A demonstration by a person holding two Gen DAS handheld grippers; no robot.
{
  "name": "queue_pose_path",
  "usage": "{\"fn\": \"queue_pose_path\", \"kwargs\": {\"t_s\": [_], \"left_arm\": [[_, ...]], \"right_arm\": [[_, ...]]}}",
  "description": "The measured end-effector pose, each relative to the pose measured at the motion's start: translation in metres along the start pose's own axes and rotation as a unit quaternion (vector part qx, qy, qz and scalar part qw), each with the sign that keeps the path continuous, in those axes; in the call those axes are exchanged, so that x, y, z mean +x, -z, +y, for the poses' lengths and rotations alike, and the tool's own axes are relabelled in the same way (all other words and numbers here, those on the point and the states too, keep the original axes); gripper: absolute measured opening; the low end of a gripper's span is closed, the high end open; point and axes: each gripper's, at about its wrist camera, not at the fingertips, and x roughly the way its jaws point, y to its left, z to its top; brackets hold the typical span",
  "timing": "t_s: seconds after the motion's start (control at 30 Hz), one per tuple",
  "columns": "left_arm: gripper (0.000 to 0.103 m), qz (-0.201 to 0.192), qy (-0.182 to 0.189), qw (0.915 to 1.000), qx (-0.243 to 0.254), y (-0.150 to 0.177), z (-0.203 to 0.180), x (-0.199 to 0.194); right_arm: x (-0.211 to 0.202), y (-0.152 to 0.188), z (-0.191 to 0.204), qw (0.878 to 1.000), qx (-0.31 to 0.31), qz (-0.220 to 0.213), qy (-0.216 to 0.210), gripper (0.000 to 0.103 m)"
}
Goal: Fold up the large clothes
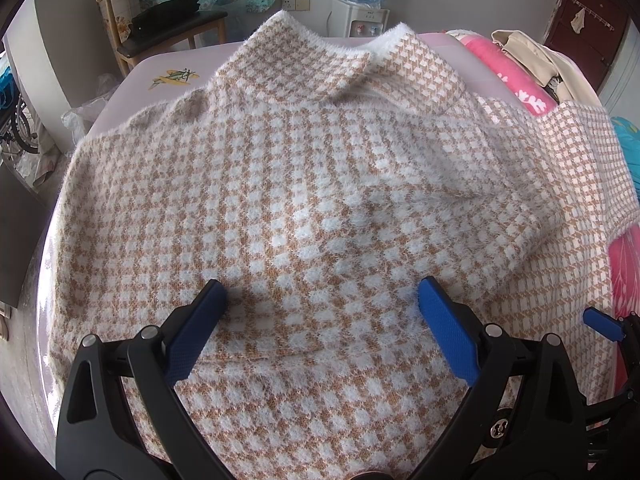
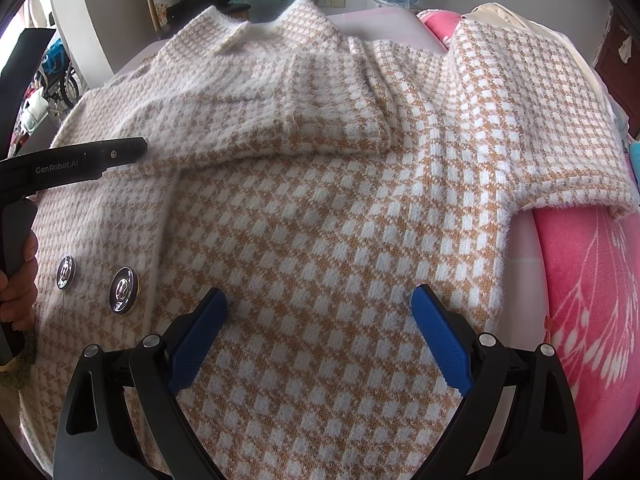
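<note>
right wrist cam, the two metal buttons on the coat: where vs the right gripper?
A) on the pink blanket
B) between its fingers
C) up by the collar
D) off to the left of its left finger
D: the two metal buttons sit on the coat left of the open right gripper, outside its left finger.
</note>
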Motion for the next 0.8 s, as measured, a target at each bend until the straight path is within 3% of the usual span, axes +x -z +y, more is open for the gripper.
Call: {"fn": "queue_pose_path", "kwargs": {"t_s": [0.57, 0.8], "left_arm": [[0.094, 0.001, 0.000, 1.0000, 0.000, 0.000, 0.000, 0.000], [0.094, -0.001, 0.001, 1.0000, 0.000, 0.000, 0.000, 0.000]], "right_arm": [[-0.002, -0.002, -0.002, 1.000, 0.003, 0.004, -0.011, 0.091], [-0.046, -0.016, -0.056, 0.997, 0.058, -0.042, -0.040, 0.091]]}}
